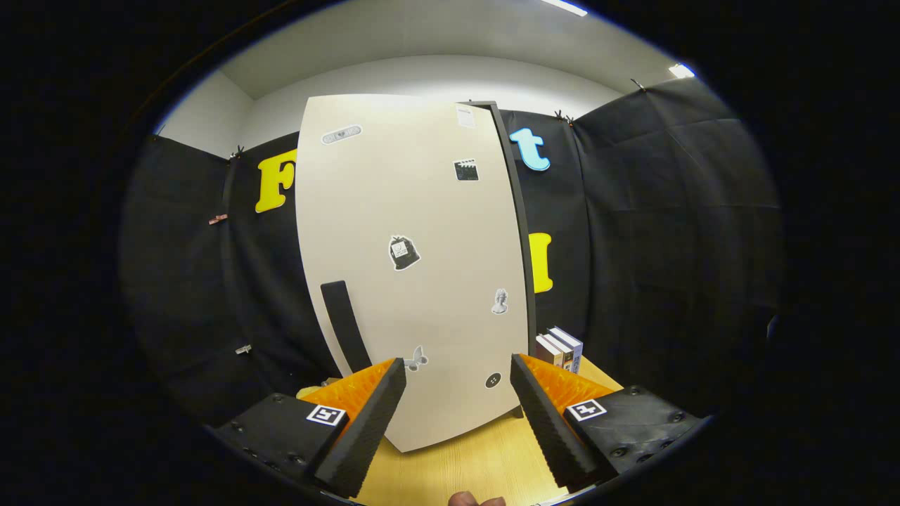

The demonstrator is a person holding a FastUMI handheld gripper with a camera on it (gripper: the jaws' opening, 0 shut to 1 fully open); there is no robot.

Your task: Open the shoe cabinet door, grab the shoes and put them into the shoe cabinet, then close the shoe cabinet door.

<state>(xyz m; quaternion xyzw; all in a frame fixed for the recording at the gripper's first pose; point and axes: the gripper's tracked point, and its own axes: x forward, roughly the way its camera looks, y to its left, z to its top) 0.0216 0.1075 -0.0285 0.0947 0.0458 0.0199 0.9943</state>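
Held level and aimed straight at the shoe cabinet door [411, 267], gripper [457, 383] with both fingers spread wide apart, clamping nothing. Left finger [365, 429] black and ribbed, orange behind, one square black-and-white marker on its base; right finger [552, 422] the same, also one marker. Bit of a hand [477, 500] peeking in below, between the two.

Beyond the fingers, standing upright on the pale wooden surface [478, 464]: the door, cream-coloured and shut, bottom edge showing in the gap between the fingertips. One dark slanted handle [344, 327] low on the door's left side, just above the left fingertip. Stickers dotted over the panel, seven counted (one oval near the top left, one pale label at the top right, a clapperboard, a dark bag-like shape mid-door, a small bust, a pale one by the left fingertip, a round black button). No writing legible on any.

Right of the cabinet, three books [560, 349] standing upright on the surface against the black cloth.
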